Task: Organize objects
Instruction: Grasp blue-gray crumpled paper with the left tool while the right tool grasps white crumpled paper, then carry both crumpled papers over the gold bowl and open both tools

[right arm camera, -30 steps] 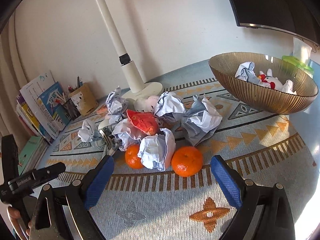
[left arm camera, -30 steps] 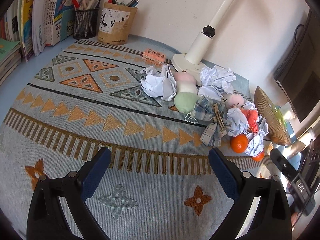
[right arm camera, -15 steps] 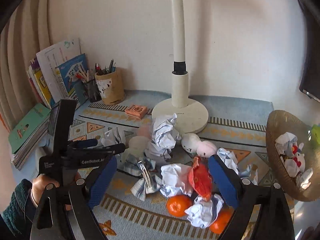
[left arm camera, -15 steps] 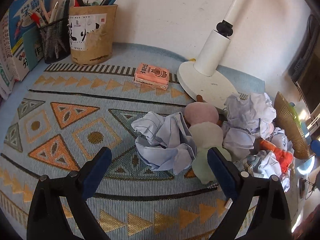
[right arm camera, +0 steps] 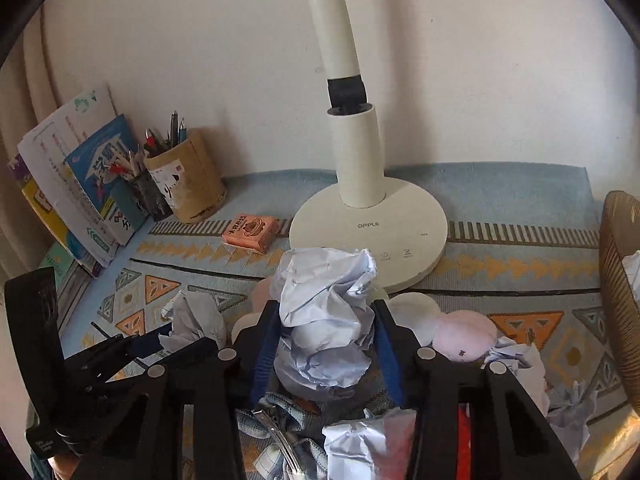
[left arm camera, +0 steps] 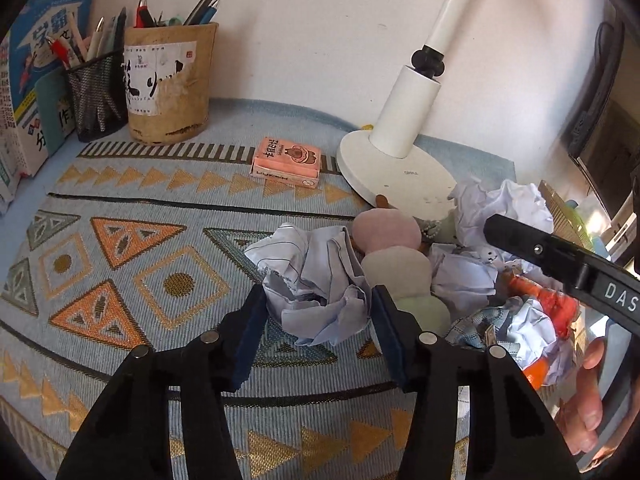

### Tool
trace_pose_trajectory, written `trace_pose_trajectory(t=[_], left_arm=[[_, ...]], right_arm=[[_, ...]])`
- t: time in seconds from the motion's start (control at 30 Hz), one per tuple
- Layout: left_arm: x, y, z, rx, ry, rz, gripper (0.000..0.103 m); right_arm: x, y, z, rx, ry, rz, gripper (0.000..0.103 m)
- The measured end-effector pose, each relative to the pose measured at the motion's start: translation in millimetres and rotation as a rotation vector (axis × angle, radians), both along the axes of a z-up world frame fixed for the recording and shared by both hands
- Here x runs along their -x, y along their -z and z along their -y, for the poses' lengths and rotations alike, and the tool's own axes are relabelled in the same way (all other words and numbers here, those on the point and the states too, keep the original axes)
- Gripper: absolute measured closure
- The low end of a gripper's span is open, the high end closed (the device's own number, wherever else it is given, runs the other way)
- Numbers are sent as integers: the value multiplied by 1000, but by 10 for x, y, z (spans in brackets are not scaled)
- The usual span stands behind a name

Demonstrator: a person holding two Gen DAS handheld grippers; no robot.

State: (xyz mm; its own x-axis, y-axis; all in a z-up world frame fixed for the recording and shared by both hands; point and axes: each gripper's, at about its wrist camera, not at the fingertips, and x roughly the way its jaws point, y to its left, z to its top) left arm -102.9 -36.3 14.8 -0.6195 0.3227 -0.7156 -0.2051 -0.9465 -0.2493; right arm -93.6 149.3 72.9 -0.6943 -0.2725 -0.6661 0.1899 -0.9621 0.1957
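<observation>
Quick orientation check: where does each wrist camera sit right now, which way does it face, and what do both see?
Left wrist: on the left gripper, facing the wall across the mat; jaws shut on a paper ball; the right hand shows.
Right wrist: on the right gripper, facing the lamp; jaws shut on a second paper ball.
Shared: lamp, pink box, pen holder.

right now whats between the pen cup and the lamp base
In the left wrist view, a small pink box lies on the patterned mat between the brown pen cup and the white lamp base.
</observation>
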Motion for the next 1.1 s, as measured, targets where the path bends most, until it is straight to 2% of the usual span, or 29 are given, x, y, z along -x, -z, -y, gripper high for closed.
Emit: trace_pose_trajectory(t=[0.07,0.17,0.23,0.33,0.4,0.47,0.53,0.63,0.73,0.8,0.83,1.1], left_arm=[[-131,-107,-5,27,-12,-46,54],[-407,-330,-9,-9,5,-92,54],[-663,-454,-42,-30,25,-117,53],[-1023,-495,-116,-50,50,-115,53],[-1250,-444,-210,-58,76,-115,53],[-1436,-357,-334,-37,90,-123,53],[-1524,-245,-458,-18,125,-115,53],[-1581,-150,-582,11,143,-114,52],[-1605,-120,-618,45,144,-119,51],[-1605,-103,-608,42,148,-119,51],[-1588,-93,-600,33,152,-105,51],[-1609,-90,-665,79,146,-122,48]], right_arm=[[-248,-189,-67,16,-5,-36,59],[-747,-429,-182,8,-11,-90,59],[-1112,-468,-288,4,-28,-112,58],[-1555,-239,-409,-19,-68,-59,58],[-1765,14,-423,-77,-49,-38,58],[-1848,274,-428,-129,-26,6,58],[-1880,422,-442,-144,-8,7,58],[-1857,504,-483,-152,-3,23,57],[-1876,542,-504,-130,-27,62,49],[-1961,560,-546,-118,-18,61,27],[-2004,568,-560,-109,-9,57,23],[-2042,660,-737,118,22,130,20]])
